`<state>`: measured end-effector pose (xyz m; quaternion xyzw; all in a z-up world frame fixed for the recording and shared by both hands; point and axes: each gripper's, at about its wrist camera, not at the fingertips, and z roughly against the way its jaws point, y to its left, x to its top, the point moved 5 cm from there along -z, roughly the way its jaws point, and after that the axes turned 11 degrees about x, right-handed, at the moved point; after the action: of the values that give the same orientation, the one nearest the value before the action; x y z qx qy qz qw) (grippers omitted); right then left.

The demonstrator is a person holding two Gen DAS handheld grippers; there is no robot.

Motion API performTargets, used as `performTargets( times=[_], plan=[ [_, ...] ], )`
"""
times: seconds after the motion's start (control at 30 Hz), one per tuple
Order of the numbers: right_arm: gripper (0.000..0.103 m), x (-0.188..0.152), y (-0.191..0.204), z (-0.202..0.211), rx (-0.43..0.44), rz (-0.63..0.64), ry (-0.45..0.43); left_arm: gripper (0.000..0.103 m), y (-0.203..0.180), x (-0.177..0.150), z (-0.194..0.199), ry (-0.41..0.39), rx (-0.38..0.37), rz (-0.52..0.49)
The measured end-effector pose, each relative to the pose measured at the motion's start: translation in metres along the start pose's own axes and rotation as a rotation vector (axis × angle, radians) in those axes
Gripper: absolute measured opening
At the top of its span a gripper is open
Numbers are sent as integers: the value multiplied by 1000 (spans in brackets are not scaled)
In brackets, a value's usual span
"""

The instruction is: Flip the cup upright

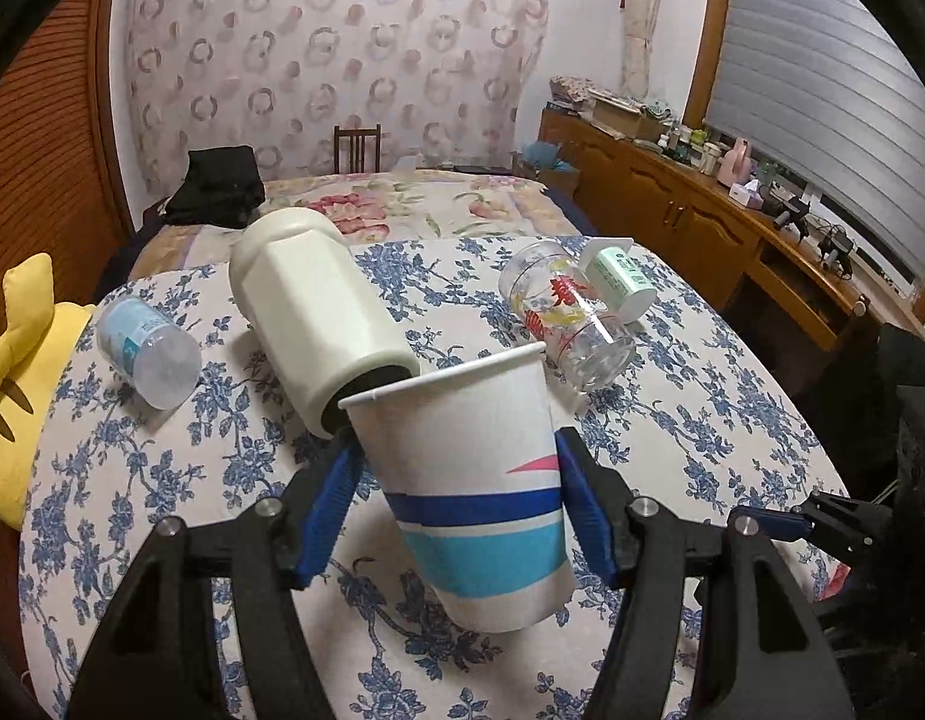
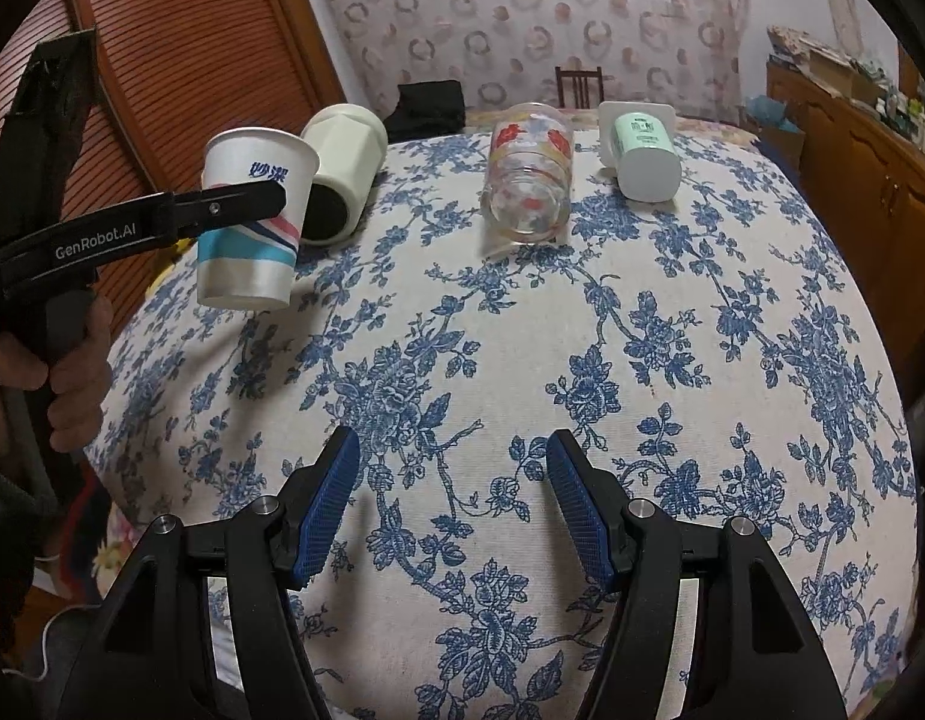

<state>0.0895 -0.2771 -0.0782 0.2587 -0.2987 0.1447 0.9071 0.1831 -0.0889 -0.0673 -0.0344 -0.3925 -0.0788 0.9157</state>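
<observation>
Behind the paper cup (image 1: 468, 480) clamped in left claw (image 1: 456, 468), toppled white canister (image 1: 318, 318), glass (image 1: 567, 315), right claw (image 2: 453, 501) apart.

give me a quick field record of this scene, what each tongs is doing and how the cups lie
left tongs: shut on paper cup, mouth up, slightly tilted; whether its base touches the cloth is unclear
right tongs: open, empty, over floral tablecloth
white tumbler: on its side, dark opening toward the camera
printed glass: on its side
green-label cup: on its side
small plastic bottle: on its side, left part of the table
upright so far: only the paper cup, near upright
</observation>
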Motion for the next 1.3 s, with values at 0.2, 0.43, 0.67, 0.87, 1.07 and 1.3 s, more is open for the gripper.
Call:
performTargets(
  times=[0.2, 0.43, 0.67, 0.87, 1.07, 1.3],
  plan=[
    [66, 0, -3, 0, -2, -9, 0, 65, -3, -3, 2, -16, -16, 2],
    [66, 1, -5, 4, -2, -14, -11, 64, -11, -20, 4, -67, 35, -72],
    [66, 2, 3, 6, 6, -2, -21, 62, -18, -35, 2, -111, 67, -137],
    [66, -1, 10, 9, -7, 24, -36, 59, -16, -51, 17, -132, 84, -125],
    [66, 1, 3, 16, -1, -4, -59, 58, -17, -72, 36, -143, 82, -108],
    [66, 1, 4, 18, 0, -11, -64, 59, -17, -84, 45, -121, 87, -93]
  ],
)
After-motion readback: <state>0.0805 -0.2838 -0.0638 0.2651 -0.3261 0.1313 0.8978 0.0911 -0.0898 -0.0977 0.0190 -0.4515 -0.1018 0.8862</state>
